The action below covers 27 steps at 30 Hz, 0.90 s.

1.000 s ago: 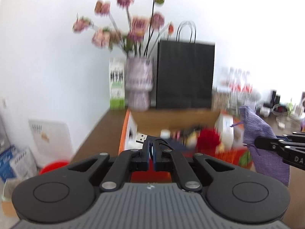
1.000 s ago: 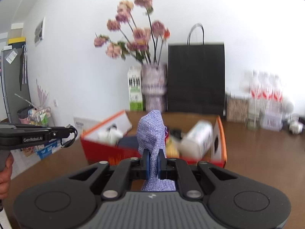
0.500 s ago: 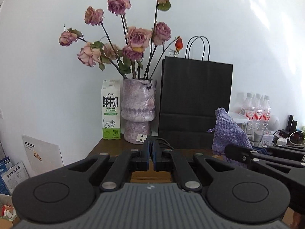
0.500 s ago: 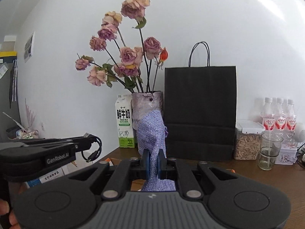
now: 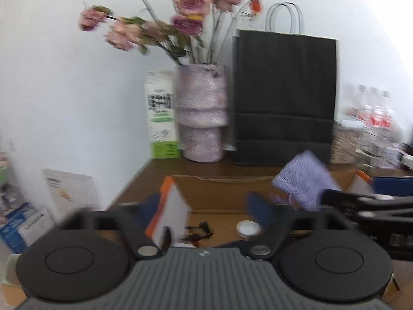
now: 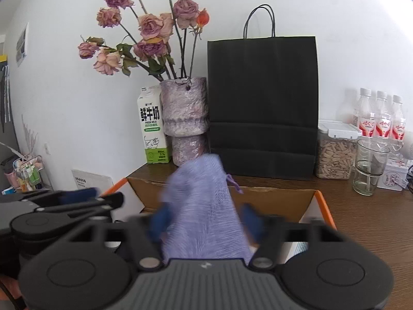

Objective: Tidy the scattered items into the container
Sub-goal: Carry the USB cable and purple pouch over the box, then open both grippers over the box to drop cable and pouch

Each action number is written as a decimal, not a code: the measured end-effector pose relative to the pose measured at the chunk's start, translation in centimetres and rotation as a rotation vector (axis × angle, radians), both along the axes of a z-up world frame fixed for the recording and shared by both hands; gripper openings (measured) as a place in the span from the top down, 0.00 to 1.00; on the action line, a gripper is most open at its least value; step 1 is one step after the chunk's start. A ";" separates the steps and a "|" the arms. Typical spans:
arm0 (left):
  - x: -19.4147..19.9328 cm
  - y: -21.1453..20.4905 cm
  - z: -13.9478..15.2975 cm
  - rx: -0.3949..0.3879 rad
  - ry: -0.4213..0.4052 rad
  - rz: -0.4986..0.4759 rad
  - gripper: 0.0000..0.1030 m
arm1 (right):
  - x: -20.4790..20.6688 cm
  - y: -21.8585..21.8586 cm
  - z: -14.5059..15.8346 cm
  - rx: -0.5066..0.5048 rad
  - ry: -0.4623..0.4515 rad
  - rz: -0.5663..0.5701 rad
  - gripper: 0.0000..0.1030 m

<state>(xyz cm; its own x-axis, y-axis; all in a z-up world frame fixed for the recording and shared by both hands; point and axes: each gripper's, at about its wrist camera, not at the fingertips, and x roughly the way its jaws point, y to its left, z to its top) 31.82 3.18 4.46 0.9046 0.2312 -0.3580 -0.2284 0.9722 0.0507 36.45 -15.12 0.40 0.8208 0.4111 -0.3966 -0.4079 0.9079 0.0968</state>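
White wall backs a brown wooden desk (image 6: 361,214) where a mottled purple vase (image 6: 184,118) of dried roses, a milk carton (image 6: 152,126), a black paper bag (image 6: 263,103), a jar of seeds (image 6: 335,152), a glass (image 6: 370,168) and water bottles (image 6: 382,116) stand along the back edge. Nearer the cameras sits the open cardboard box (image 6: 271,201) with orange-edged flaps, which serves as the container. The right gripper (image 6: 205,222) hangs over its near side, and its jaws have just been opening: the blue pads now stand apart on either side of a lilac woven drawstring pouch (image 6: 204,206), which is between them but no longer visibly pinched, so it looks released over the box. The left gripper (image 5: 204,208) has likewise just been opening and is spread wide with nothing between its fingers; below it, inside the box, lie a thin black cable (image 5: 200,228) and a small round white lid (image 5: 249,228). From the left wrist view the pouch (image 5: 307,180) shows beside the right gripper's black linkage, above the box's far-right part. The pouch seems light, soft and floppy, its open weave giving the pads good friction; it will sag and fold instead of holding a shape, so it is probably best taken around the bunched middle or the gathered neck by the cord, not at a loose corner. The cable is likewise limp and best pinched at its plug end.
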 end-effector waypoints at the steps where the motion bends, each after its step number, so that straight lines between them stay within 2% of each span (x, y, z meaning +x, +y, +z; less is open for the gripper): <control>1: -0.4 0.0 0.4 0.018 -0.033 0.016 0.00 | -0.2 -0.4 0.3 0.008 -0.014 -0.019 0.10; 6: -1.3 -0.2 1.7 0.023 -0.062 0.000 0.00 | -1.3 -1.2 1.8 0.034 -0.046 -0.022 0.01; 13: -1.5 -0.7 1.9 0.037 -0.048 -0.004 0.00 | -2.2 -1.2 2.6 0.025 -0.063 -0.015 0.01; 20: -2.0 -0.5 2.1 0.008 -0.038 -0.007 0.00 | -3.1 -1.5 3.0 0.021 -0.070 -0.016 0.00; 27: -5.4 0.0 2.5 -0.017 -0.049 -0.013 0.00 | -5.1 -2.2 3.4 0.011 -0.078 -0.035 0.00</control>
